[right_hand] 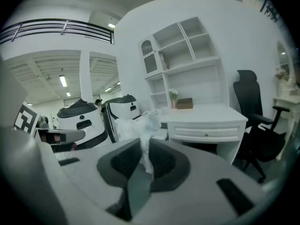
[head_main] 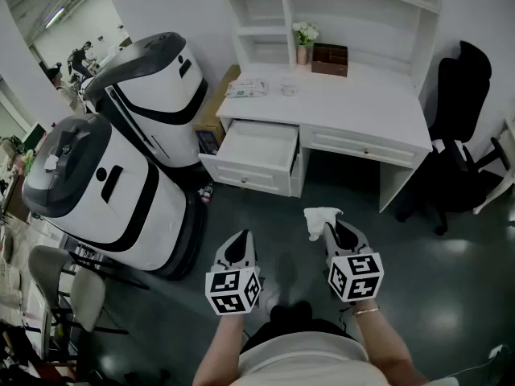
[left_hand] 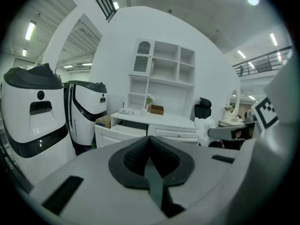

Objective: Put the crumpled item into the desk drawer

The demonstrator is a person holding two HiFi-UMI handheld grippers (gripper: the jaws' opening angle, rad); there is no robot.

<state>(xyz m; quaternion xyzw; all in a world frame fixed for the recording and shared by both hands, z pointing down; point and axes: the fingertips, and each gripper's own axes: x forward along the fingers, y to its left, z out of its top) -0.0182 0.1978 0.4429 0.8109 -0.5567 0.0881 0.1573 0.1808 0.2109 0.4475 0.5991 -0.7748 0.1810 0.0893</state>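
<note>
A crumpled white tissue (head_main: 320, 219) sticks out of my right gripper (head_main: 334, 233), whose jaws are shut on it; in the right gripper view the tissue (right_hand: 139, 128) bulges above the pinched jaws. My left gripper (head_main: 239, 248) is held beside it, shut with nothing between its jaws, and its own view shows the closed black pads (left_hand: 149, 150). Ahead stands the white desk (head_main: 378, 95). Its left drawer (head_main: 256, 153) is pulled open and looks empty. Both grippers hover over the dark floor, well short of the drawer.
Two big white rounded machines (head_main: 153, 87) (head_main: 96, 187) stand left of the desk. A cardboard box (head_main: 216, 103) sits between machine and desk. A black office chair (head_main: 455, 127) is at the right. The desk top holds a small plant (head_main: 304, 40), a brown box (head_main: 330, 58) and a packet (head_main: 246, 88).
</note>
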